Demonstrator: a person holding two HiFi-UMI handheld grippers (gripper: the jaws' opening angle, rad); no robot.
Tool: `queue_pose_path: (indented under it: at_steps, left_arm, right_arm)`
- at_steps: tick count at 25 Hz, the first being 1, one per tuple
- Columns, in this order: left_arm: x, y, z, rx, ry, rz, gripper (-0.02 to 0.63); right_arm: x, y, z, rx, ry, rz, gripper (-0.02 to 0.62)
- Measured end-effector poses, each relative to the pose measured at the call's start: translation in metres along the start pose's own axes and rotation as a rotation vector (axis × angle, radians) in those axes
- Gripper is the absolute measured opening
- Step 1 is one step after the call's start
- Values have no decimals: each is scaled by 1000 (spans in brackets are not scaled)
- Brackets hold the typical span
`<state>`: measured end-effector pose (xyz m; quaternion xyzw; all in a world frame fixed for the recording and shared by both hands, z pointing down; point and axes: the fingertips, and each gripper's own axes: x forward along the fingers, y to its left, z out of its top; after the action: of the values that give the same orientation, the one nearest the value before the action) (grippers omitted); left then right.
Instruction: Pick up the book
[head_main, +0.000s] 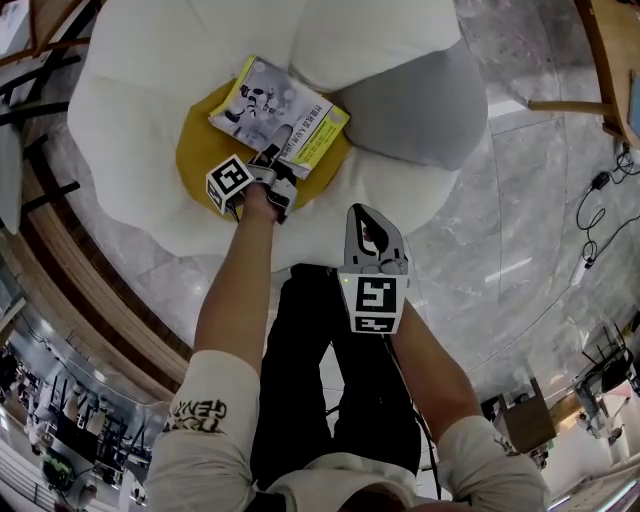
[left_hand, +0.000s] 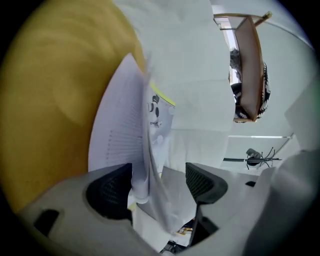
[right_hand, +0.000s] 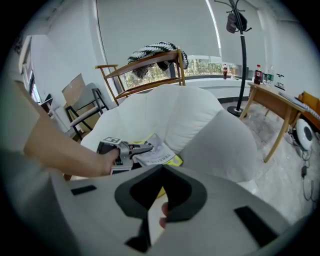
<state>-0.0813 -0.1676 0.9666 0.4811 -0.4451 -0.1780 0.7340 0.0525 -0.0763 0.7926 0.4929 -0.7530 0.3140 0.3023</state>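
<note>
Our left gripper (head_main: 277, 160) has its jaws spread wide around the near edge of the book (head_main: 280, 110) on the yellow cushion (head_main: 197, 140). We should slide in deeper, then squeeze all the pages together. Our right gripper (head_main: 365, 218) hangs back, jaws pressed together, empty.

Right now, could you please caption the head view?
Open left hand-held gripper straddling the edge of the book on a yellow cushion.
</note>
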Motion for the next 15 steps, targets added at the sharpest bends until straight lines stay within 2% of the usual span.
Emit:
queue_pose_path:
  at_steps: [3,7,11,12,15]
  left_arm:
    - [-2,-8,0,32,38,16,324]
    - [-19,24,-17,48,66,116,322]
    - [-22,34,-16,56,35,151,305]
    - [-25,35,-13,81,13,188,305]
    - [-43,53,-5,185,-48,369,305]
  right_arm:
    - [-1,-1,-1,11,1,-2,26]
    - [0,3,-9,27,22,3,26]
    - [4,12,-8,-3,19,32,26]
    - [5,12,-9,-4,21,34,26]
    - [6,7,-11,2,31,27,26]
